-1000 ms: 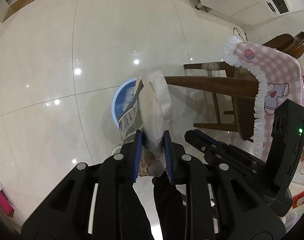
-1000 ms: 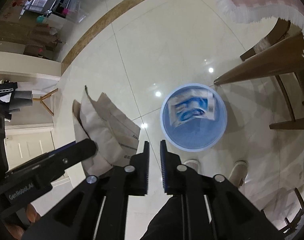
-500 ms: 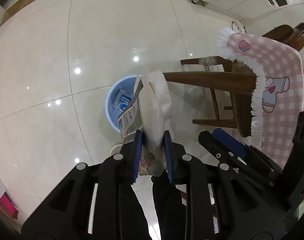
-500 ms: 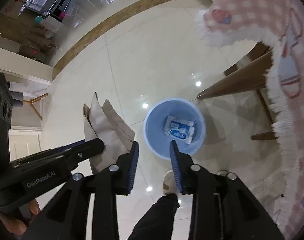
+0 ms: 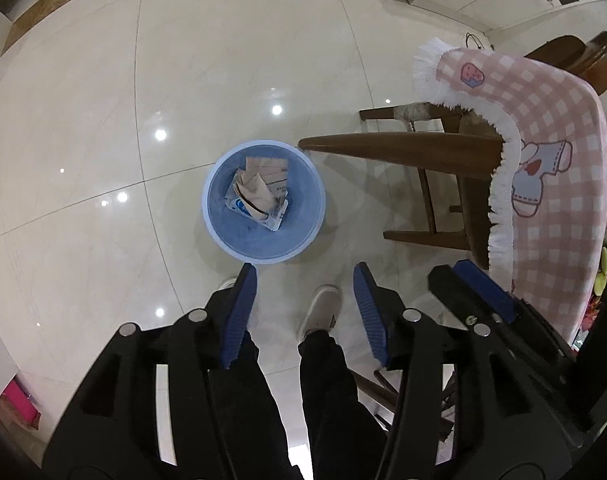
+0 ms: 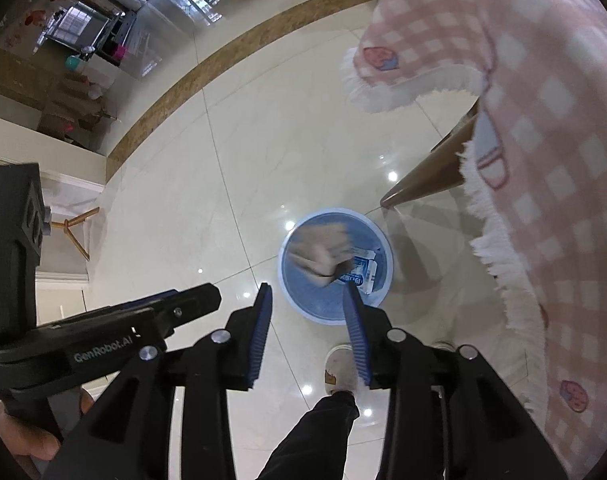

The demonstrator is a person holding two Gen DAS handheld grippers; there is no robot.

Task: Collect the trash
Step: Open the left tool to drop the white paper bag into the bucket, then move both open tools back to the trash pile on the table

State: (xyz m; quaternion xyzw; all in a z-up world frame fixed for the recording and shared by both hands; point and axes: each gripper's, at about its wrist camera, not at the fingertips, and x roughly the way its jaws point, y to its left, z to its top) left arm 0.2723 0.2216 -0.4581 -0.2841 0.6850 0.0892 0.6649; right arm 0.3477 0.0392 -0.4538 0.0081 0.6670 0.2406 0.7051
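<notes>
Glossy cream floor tiles (image 5: 183, 60), wooden table leg (image 5: 399, 152), pink checked tablecloth (image 5: 551, 128).

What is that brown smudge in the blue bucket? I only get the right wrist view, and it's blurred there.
Observer: The left wrist view shows it sharp: crumpled brown paper lying inside the blue bin, on top of a blue-and-white packet.
Operator: Is the other tool holding anything? I see it only from the side.
Observer: No. The left gripper has its fingers wide apart with nothing between them.
Operator: What's behind that wooden leg beside the bucket?
Observer: A wooden chair, pushed in under the pink checked tablecloth.
</notes>
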